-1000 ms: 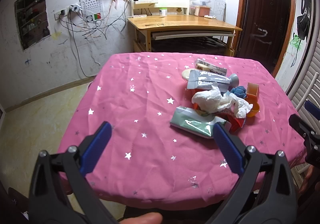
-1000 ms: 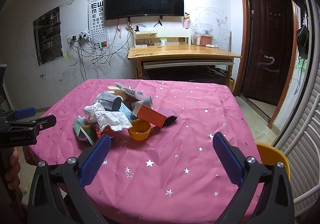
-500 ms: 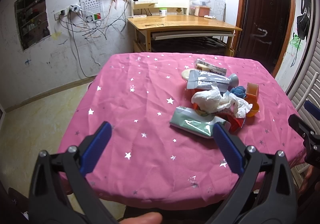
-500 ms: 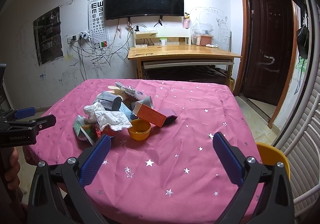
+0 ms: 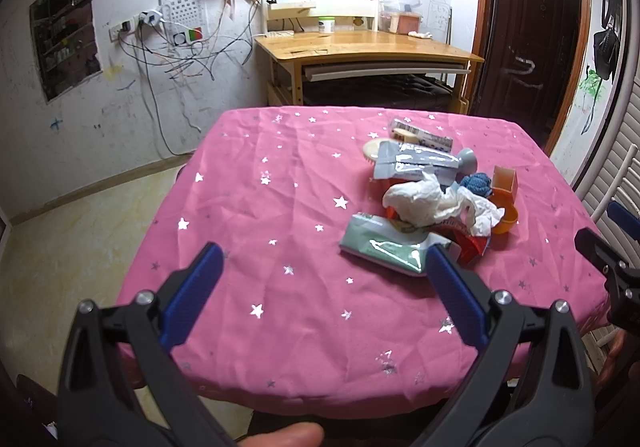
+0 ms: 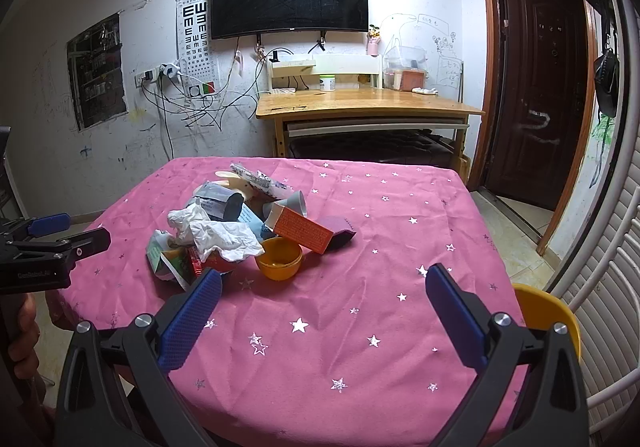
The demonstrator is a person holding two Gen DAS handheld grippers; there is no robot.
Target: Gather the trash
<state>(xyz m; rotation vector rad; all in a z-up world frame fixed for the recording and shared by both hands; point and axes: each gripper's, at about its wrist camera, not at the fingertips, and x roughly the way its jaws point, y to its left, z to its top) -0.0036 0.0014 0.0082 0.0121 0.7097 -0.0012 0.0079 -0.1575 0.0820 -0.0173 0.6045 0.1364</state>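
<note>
Both tongs (image 5: 322,261) (image 6: 322,283) gape empty before the trash pile (image 6: 240,231)

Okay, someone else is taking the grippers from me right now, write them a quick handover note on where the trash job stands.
Left gripper: open, empty, held over the near edge of the table.
Right gripper: open, empty, also at the near edge.
Trash: one heap on the pink cloth, with crumpled tissue on top, a green wrapper, an orange box, an orange bowl and a grey tube.
Done: nothing picked up.
Left: the whole heap. No bin shows in either view.
</note>
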